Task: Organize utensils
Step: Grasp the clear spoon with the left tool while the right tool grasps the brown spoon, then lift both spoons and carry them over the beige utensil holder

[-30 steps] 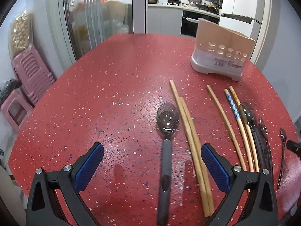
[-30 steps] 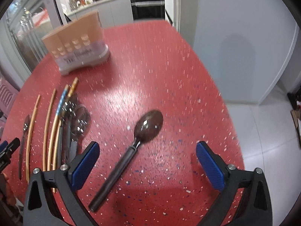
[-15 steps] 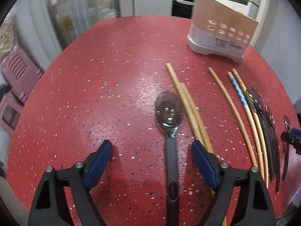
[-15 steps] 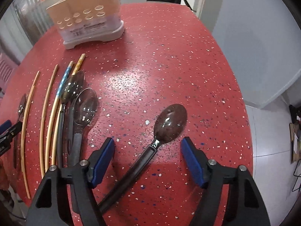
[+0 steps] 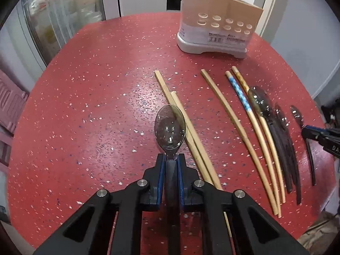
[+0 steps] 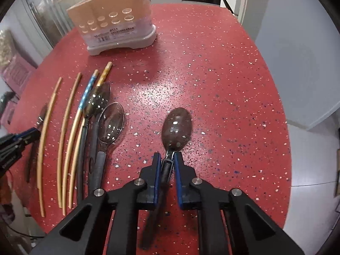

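My left gripper (image 5: 170, 161) is shut on the dark handle of a clear smoky spoon (image 5: 169, 126), whose bowl points away over the red table. My right gripper (image 6: 167, 159) is shut on the handle of a brown spoon (image 6: 176, 130) lying on the table. Between them lie several wooden chopsticks (image 5: 229, 114) and more dark spoons (image 6: 110, 123) in a row. The beige and white utensil holder (image 5: 218, 31) stands at the far side of the table and also shows in the right wrist view (image 6: 116, 21).
The red speckled table (image 5: 95, 95) ends close on the right in the right wrist view, with grey floor (image 6: 308, 159) below. Pink stools (image 5: 10, 106) stand off the left edge. The right gripper's tip (image 5: 318, 137) shows at the left wrist view's right edge.
Both grippers moved forward and down over their spoon handles, and both went from wide open to shut on them.
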The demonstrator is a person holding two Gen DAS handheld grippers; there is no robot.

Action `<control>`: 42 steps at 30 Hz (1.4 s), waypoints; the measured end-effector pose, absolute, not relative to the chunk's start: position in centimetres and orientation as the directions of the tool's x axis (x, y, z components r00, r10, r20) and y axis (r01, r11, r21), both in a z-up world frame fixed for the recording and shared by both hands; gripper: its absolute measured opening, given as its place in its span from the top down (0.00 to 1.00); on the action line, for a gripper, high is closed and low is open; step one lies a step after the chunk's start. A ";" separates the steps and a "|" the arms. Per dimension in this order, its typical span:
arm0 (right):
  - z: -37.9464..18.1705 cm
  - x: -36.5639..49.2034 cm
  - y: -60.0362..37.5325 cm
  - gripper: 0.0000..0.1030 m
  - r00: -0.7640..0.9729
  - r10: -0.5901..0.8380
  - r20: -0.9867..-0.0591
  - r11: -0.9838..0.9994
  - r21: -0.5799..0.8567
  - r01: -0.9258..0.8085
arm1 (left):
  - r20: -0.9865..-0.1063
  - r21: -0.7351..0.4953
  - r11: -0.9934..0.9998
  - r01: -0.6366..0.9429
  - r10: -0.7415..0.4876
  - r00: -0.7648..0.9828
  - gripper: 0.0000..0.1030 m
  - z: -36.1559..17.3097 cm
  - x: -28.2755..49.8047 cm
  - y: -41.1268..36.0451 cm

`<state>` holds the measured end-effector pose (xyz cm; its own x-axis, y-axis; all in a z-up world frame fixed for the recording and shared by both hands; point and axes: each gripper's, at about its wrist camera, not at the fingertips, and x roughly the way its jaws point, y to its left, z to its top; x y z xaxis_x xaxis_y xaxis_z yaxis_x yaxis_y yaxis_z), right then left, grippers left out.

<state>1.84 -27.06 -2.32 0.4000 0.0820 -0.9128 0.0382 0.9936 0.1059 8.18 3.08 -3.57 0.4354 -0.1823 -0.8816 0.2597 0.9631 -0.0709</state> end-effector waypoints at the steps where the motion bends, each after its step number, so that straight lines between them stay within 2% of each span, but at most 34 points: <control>1: -2.3 1.8 -27.3 0.90 0.406 0.106 -0.908 0.990 0.133 0.037 | -0.877 -0.084 0.964 0.253 -0.192 0.441 0.64 -3.5 8.0 3.2; 5: -1.7 1.7 -28.1 0.98 0.446 0.179 -0.877 0.978 0.207 0.016 | -0.852 -0.116 0.964 0.238 -0.220 0.476 0.64 -2.7 7.4 3.4; 10: -2.0 2.4 -28.1 0.97 0.413 0.177 -0.893 0.980 0.201 0.013 | -0.836 -0.117 0.965 0.236 -0.224 0.501 0.64 -1.7 7.1 3.4; 12: -2.2 2.6 -28.2 0.92 0.392 0.165 -0.905 0.982 0.188 0.020 | -0.832 -0.120 0.964 0.239 -0.229 0.506 0.64 -1.4 7.0 3.4; 13: -2.2 2.5 -28.1 0.77 0.382 0.164 -0.909 0.982 0.186 0.021 | -0.829 -0.120 0.963 0.240 -0.230 0.509 0.64 -1.2 6.9 3.4; 15: -1.9 2.6 -27.9 0.56 0.380 0.159 -0.911 0.983 0.180 0.021 | -0.825 -0.118 0.963 0.243 -0.231 0.516 0.64 -0.9 6.9 3.2; 16: -1.8 2.8 -27.6 0.56 0.378 0.151 -0.913 0.986 0.168 0.013 | -0.823 -0.118 0.962 0.246 -0.233 0.518 0.64 -0.8 6.8 3.3; 21: -2.4 3.7 -25.6 0.58 0.310 0.036 -0.950 0.999 0.033 -0.012 | -0.811 -0.124 0.960 0.251 -0.244 0.532 0.64 -0.2 6.3 3.4; 24: -2.4 4.0 -23.7 0.87 0.305 -0.005 -0.952 0.996 -0.032 -0.082 | -0.799 -0.126 0.958 0.257 -0.251 0.546 0.64 0.2 6.1 3.4; 26: -2.4 4.1 -22.9 0.88 0.308 -0.020 -0.951 0.992 -0.057 -0.112 | -0.793 -0.127 0.959 0.254 -0.252 0.555 0.64 0.4 6.1 3.4; 31: -2.2 4.1 -24.3 0.88 0.329 0.124 -0.936 0.991 0.102 -0.085 | -0.774 -0.139 0.960 0.242 -0.258 0.578 0.64 1.4 5.9 3.9; 42: 5.7 5.7 -27.1 0.88 0.545 0.312 -0.778 0.948 0.293 -0.125 | -0.701 -0.176 0.960 0.219 -0.278 0.657 0.64 6.3 7.8 3.6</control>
